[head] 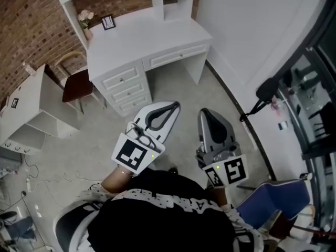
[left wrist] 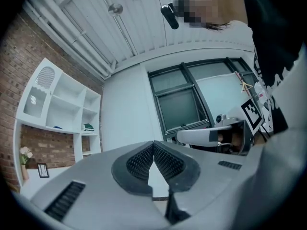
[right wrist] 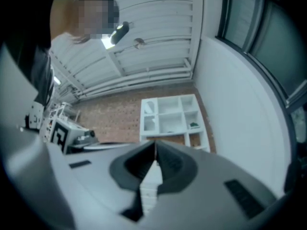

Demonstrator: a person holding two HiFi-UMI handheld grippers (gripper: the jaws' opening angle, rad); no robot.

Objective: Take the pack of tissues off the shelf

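I find no words or numbers I can read. A square marker (head: 130, 155) sits on my left gripper (head: 175, 105), a second marker (head: 231, 170) on my right gripper (head: 206, 112); the shirt lettering (head: 194, 203) is illegible.

I see bare floor (head: 184, 96) lying open between me and the white desk (head: 142, 35), with room to bring both arms forward. The desk's top juts out below the shelf unit (left wrist: 62, 109), whose compartments are open-fronted. A brown chair (head: 77, 85) and a low white cabinet (head: 31, 106) crowd the left. The wall (head: 252, 30) and a blue chair (head: 273, 198) close off the right.
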